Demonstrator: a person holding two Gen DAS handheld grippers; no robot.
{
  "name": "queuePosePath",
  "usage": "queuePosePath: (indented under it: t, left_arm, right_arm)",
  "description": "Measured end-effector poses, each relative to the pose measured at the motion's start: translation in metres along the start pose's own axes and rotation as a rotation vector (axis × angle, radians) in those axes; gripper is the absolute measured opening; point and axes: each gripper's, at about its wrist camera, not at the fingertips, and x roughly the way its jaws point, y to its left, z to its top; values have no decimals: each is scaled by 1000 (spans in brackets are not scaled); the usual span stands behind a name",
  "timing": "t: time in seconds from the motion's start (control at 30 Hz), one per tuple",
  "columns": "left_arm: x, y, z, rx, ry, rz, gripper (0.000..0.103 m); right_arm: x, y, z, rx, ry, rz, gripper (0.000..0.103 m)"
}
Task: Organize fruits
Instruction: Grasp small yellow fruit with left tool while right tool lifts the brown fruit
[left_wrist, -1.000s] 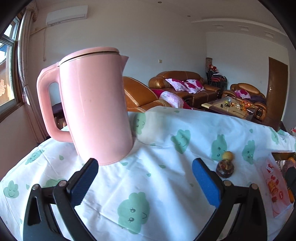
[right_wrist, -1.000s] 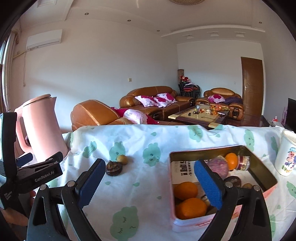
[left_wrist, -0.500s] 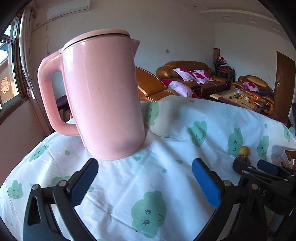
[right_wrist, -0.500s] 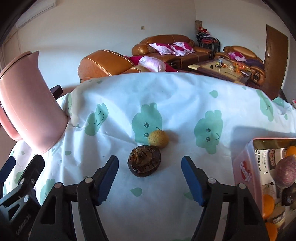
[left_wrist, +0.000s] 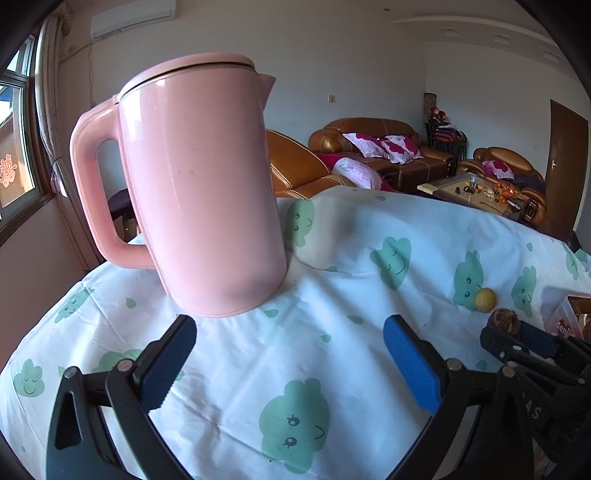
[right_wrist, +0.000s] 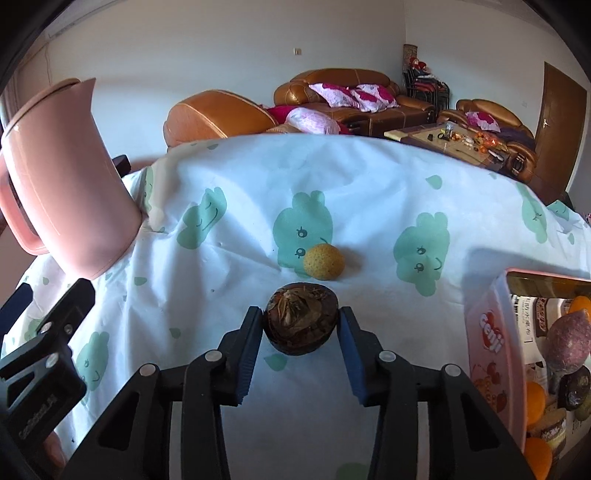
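Observation:
A dark brown mangosteen (right_wrist: 301, 321) lies on the white tablecloth, and my right gripper (right_wrist: 300, 325) has closed on it, a pad touching each side. A small yellow fruit (right_wrist: 324, 261) lies just behind it. The pink fruit tin (right_wrist: 491, 343) stands at the right with oranges and dark fruits inside. My left gripper (left_wrist: 290, 354) is open and empty, just in front of the pink kettle. In the left wrist view the mangosteen (left_wrist: 504, 322) and yellow fruit (left_wrist: 484, 299) sit far right, with the right gripper beside them.
A tall pink kettle (left_wrist: 199, 192) stands on the left part of the table, close ahead of the left gripper. It also shows in the right wrist view (right_wrist: 62, 177). The tablecloth (right_wrist: 369, 184) falls away at the far edge, sofas beyond.
My right gripper has moved forward and closed its fingers onto the mangosteen. My left gripper has drifted closer to the kettle and stays open.

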Motion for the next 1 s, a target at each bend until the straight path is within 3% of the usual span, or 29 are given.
queuePosePath:
  t: [0.23, 0.43, 0.6, 0.73, 0.87, 1.0]
  left_arm:
    - [1, -8, -1, 53, 6, -29, 103]
    - [15, -38, 4, 128, 73, -137, 103]
    - [24, -94, 14, 277, 93, -230, 103]
    - [33, -128, 24, 334, 105, -307, 94]
    - [56, -145, 31, 305, 202, -384, 77]
    - [73, -162, 32, 317, 264, -387, 64]
  right_arm:
    - [-44, -16, -8, 55, -237, -78, 44]
    - [-45, -30, 3, 55, -287, -147, 44]
    - [-61, -43, 2, 85, -357, -196, 44]
    - [-72, -54, 0, 117, -397, -221, 44]
    - [-69, -60, 1, 135, -383, -220, 44]
    - [-66, -63, 2, 149, -370, -211, 44]
